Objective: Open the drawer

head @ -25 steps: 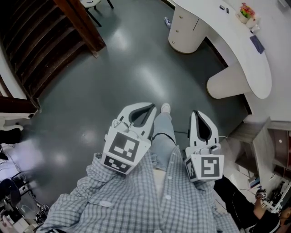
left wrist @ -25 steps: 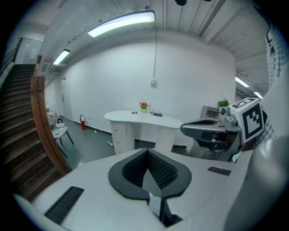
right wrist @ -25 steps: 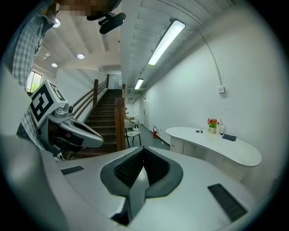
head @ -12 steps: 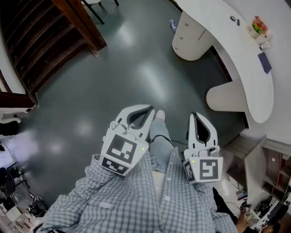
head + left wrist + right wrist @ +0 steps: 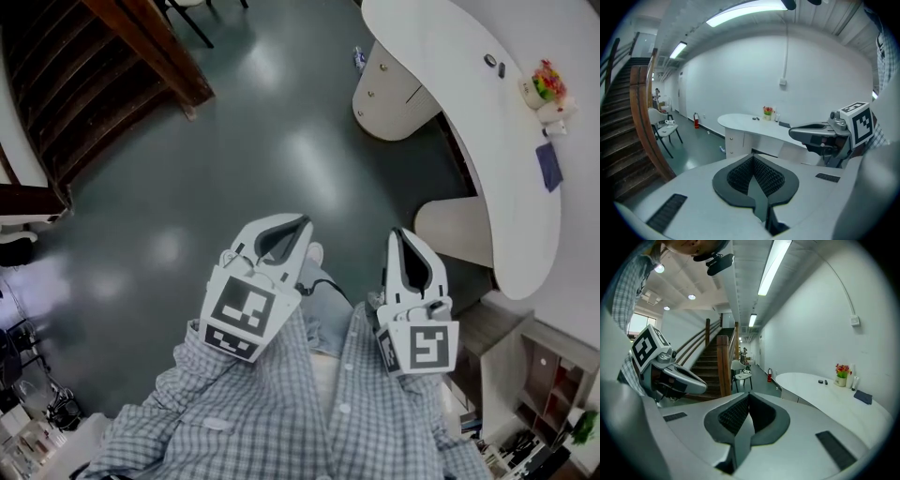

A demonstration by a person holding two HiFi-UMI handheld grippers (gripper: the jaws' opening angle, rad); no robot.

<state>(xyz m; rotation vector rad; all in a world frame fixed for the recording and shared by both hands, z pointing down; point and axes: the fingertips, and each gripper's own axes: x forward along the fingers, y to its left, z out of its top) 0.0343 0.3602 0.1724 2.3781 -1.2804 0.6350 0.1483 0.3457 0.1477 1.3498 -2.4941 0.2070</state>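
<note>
A person in a checked shirt (image 5: 281,412) stands on a glossy grey-green floor (image 5: 234,141), seen from above, with a two-jaw gripper in each hand held out at waist height.

The left gripper (image 5: 304,224) has its jaws closed together, the ribbed black pads meeting at the tips, and nothing is between them. The right gripper (image 5: 401,233) is just the same: jaws together and empty. Both point forward over the open floor and touch nothing. One pale shoe (image 5: 314,254) shows on the floor between them.

The drawer (image 5: 379,67) is well apart from both grippers, ahead and to the right. It sits in a rounded white pedestal (image 5: 398,103) under the far end of a long curved white desk (image 5: 469,122). The pedestal stands upright, with its drawer fronts stacked one above another, each with a small knob. The fronts face the open floor, toward the left in the head view. They look flush and closed.

In the left gripper view the same pedestal (image 5: 734,143) appears beyond the closed jaws, a little to the left, with its knobs facing the camera. The desk's long axis runs away to the right behind it.

On the desk top are a small pot of flowers (image 5: 547,84), a dark blue flat item (image 5: 550,167) and two small dark objects (image 5: 494,64). A wooden staircase (image 5: 94,84) rises at the left, with a chair (image 5: 665,130) beside it.
</note>
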